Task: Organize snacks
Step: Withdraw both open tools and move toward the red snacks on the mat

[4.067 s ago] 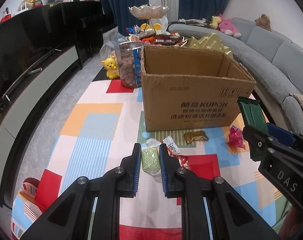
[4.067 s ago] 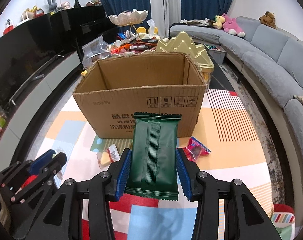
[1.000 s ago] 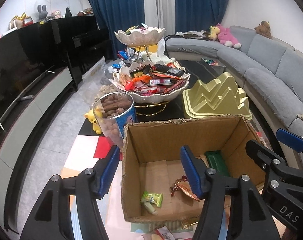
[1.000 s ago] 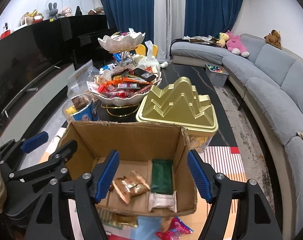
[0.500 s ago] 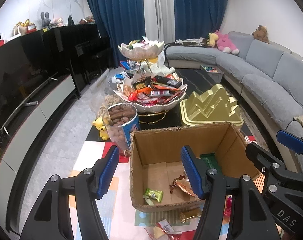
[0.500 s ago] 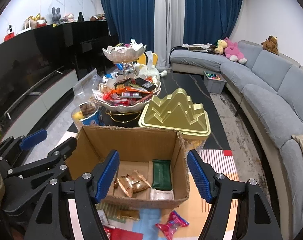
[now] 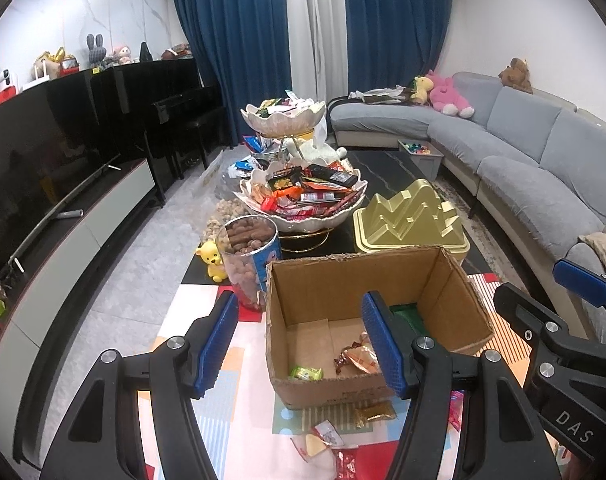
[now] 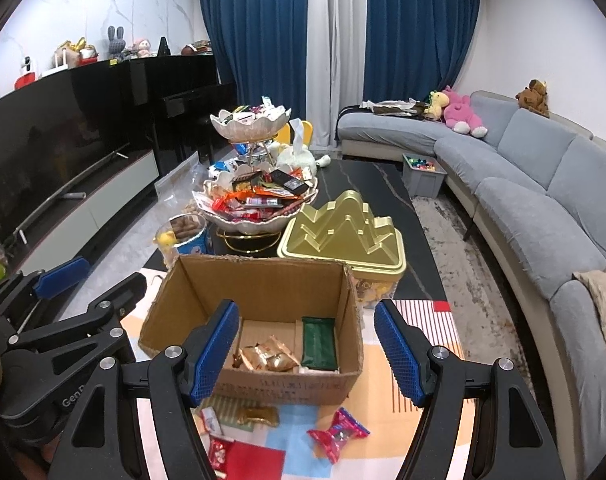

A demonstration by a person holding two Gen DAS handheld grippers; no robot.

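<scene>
Both left tongs [image 7: 303, 340] and right tongs [image 8: 307, 350] released, empty, above cardboard box [image 8: 287, 280] holding green packet [image 8: 319, 342].

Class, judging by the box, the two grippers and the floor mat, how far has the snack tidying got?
Done: the cardboard box holds a green packet, gold-wrapped snacks and a small green candy. In hand: nothing; the left gripper and right gripper are both open and empty. Left: a red candy, a gold packet and other wrappers on the mat.
</scene>
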